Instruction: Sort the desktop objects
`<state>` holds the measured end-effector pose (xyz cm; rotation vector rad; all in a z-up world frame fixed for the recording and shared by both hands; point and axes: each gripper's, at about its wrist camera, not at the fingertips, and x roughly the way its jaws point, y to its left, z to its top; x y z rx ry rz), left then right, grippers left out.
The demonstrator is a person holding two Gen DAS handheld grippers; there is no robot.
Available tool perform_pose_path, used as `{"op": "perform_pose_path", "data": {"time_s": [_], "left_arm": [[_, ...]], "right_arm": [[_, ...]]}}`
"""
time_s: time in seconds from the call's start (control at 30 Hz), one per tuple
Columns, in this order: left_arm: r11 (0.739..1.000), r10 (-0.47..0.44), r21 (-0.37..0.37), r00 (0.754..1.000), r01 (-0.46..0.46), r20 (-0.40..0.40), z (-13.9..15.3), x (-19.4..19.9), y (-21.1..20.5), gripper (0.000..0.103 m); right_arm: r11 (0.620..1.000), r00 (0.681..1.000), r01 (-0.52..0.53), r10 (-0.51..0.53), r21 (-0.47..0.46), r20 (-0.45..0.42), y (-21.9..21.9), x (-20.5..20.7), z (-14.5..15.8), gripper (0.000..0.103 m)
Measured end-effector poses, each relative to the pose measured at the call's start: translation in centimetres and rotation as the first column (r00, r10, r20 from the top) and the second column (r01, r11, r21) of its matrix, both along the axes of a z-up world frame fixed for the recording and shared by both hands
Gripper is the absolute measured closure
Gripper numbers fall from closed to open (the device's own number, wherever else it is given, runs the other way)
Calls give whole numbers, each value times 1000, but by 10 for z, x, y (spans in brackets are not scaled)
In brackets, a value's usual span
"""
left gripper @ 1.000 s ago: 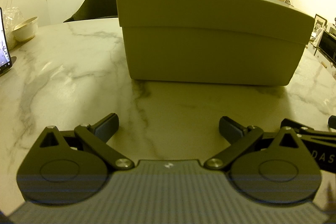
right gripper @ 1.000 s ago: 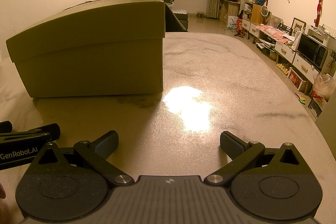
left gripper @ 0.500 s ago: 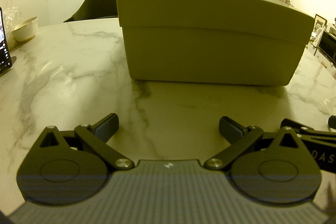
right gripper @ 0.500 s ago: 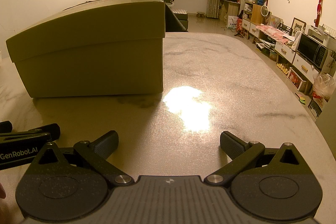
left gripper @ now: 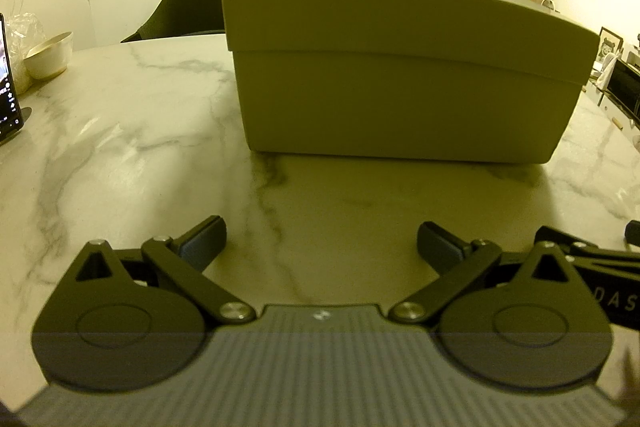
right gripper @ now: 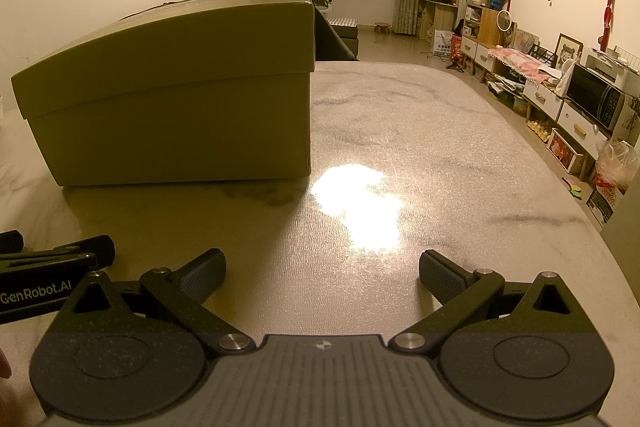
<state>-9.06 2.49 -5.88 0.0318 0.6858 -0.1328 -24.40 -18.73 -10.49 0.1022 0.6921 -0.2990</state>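
The bench (left gripper: 120, 131) is the largest thing before me, a white marble top with grey veins that runs out to a rounded far edge in my right view (right gripper: 460, 131), where a bright patch of lamp glare lies on it.

On it stands the box (left gripper: 400, 79), closed under its lid, olive in this light, flat on the marble toward the far side of the bench. From my left it sits straight ahead, well apart from my fingers; from my right the box (right gripper: 172, 107) is ahead and to the left, its right end in line with the glare.

My left hand-held gripper (left gripper: 320, 241) rests low near the near edge, its jaws spread wide with nothing but bare marble between them. My right hand-held gripper (right gripper: 320, 271) is the same: jaws wide apart, empty, low over the bench near the near edge. The two sit just beside each other; part of the right one shows at the right edge of my left view, and part of the left one, lettered "GenRobot.AI", at the left edge of my right view.

Near the left edge of the bench stands a bowl (left gripper: 50, 55), pale and tilted against a crinkled plastic bag (left gripper: 22, 31). Just nearer on that edge a phone (left gripper: 8, 87) is propped upright, screen lit.
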Motion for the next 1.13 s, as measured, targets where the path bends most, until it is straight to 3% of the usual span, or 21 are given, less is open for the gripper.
{"op": "perform_pose_path", "data": {"time_s": [1.13], "left_arm": [[1000, 0, 1, 1000, 0, 0, 0, 3, 4, 0]], "right_arm": [[1000, 1000, 0, 0, 2, 1, 1, -1, -1, 0]]}}
